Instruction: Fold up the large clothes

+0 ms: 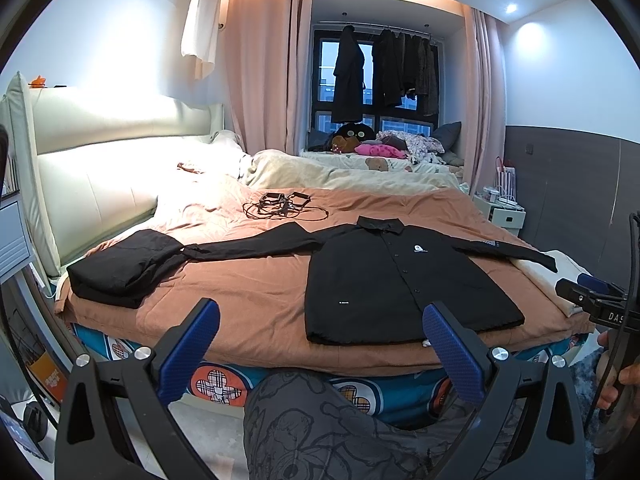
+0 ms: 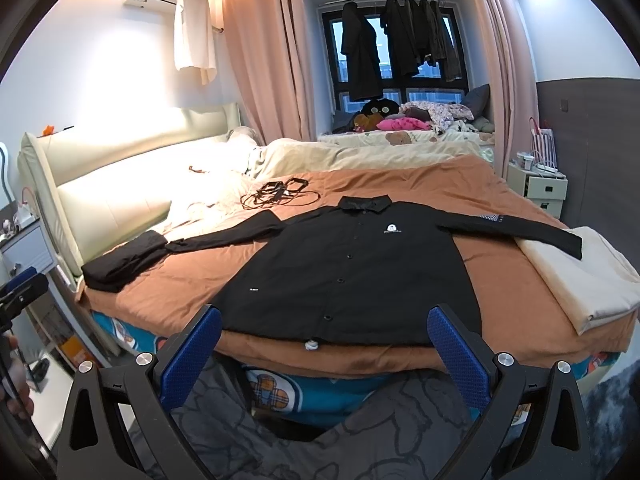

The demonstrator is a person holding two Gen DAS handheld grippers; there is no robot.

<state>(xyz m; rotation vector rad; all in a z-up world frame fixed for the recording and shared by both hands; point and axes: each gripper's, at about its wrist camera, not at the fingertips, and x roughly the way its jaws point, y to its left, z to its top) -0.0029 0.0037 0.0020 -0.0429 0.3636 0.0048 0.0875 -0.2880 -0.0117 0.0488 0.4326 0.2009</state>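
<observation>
Black shirt (image 2: 352,276) lay flat along the bed's (image 2: 500,196) near edge; both grippers, left gripper (image 1: 320,344) and right gripper (image 2: 324,344), were wide and empty. Sleeves are best folded inward first.

Ahead of the left claw (image 1: 321,342), the shirt (image 1: 400,280) is showing two white marks too small to read, and its left cuff is lying hidden against folded black cloth (image 1: 120,268).

Black button-up shirt (image 2: 352,272) flat, face up, sleeves spread, on brown bedspread (image 2: 476,280).
</observation>
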